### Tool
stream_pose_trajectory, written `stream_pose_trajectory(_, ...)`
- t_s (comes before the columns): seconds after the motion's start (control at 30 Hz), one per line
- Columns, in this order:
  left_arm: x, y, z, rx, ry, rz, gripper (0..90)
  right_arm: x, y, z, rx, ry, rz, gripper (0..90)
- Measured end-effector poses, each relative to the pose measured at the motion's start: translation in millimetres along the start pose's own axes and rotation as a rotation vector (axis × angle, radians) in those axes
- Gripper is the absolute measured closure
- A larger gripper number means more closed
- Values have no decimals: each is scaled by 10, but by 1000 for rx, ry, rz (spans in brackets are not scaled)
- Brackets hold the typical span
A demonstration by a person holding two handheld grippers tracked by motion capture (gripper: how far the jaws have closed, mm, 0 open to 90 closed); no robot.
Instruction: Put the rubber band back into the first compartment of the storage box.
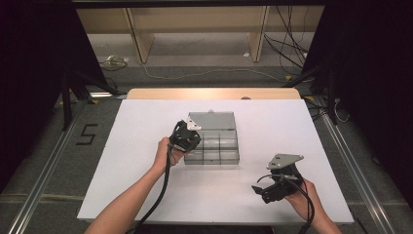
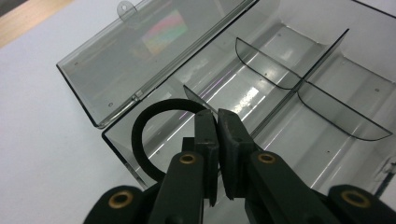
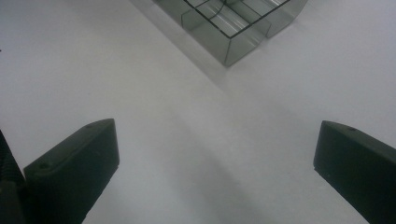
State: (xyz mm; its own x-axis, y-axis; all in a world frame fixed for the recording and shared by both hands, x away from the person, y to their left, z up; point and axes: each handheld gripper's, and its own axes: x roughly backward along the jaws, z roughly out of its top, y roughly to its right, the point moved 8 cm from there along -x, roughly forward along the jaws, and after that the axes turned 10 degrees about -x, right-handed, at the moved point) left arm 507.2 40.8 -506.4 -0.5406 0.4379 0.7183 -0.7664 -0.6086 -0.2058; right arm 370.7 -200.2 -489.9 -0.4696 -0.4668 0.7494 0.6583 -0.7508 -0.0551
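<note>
Left gripper view puts the black ring [image 2: 154, 140] right in front of us: our left gripper [image 2: 217, 122] has its jaws pinched together on the ring's band, and the ring hangs over the near-left corner of the clear compartment box [image 2: 327, 140], above its wall and not yet resting inside. We judge the pick-up done and the carry nearly done; lowering the ring into a compartment and letting go is what remains. The box stands open, its hinged lid [image 2: 140, 56] laid back flat on the white table sheet [image 2: 42, 121], and the compartments we can see between the dividers [image 2: 299, 84] hold nothing. In the high view our right gripper [image 1: 263, 187] waits well apart from the box, jaws spread wide over bare sheet and holding nothing.
</note>
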Motion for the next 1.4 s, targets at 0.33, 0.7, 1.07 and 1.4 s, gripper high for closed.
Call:
stream_pose_trajectory(0.33, -56, -10, -10, 10, -4, -1, 858, -12, 16, -3, -1, -6, 1, 11)
stream_pose_trajectory(0.7, -116, 3, -12, 33, 3, -5, 784, -12, 10, 3, 4, -5, 5, 11)
stream_pose_trajectory(1.07, -81, 204, 58, 16, 6, -25, 361, -5, 15, -5, 7, -8, 5, 11)
stream_pose_trajectory(1.4, -182, 267, -33, 22, -66, -50, 376, -33, 13, 15, 10, -10, 9, 11)
